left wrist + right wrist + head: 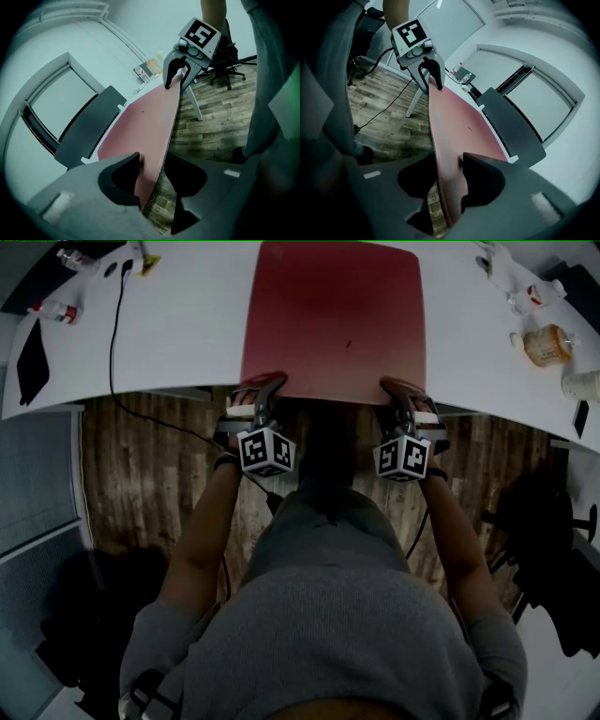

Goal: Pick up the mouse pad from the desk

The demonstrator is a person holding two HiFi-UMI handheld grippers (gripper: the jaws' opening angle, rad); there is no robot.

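A large red mouse pad [333, 320] lies on the white desk [178, 334], its near edge hanging over the desk's front. My left gripper [265, 390] is at the pad's near left corner and my right gripper [401, 390] at its near right corner. In the left gripper view the pad [140, 122] runs between the jaws of my left gripper [152, 161]. One jaw touches its top; below it a slight gap shows. The right gripper view matches: the pad [459, 126] passes between the jaws of my right gripper [446, 161], which straddle it without clamping.
A black cable [114, 324] crosses the desk's left side, by small bottles [56, 310] and a black object [31, 357]. More bottles [547, 343] stand at the right. Below the desk edge are wooden floor and the person's body. An office chair [229, 70] stands beyond.
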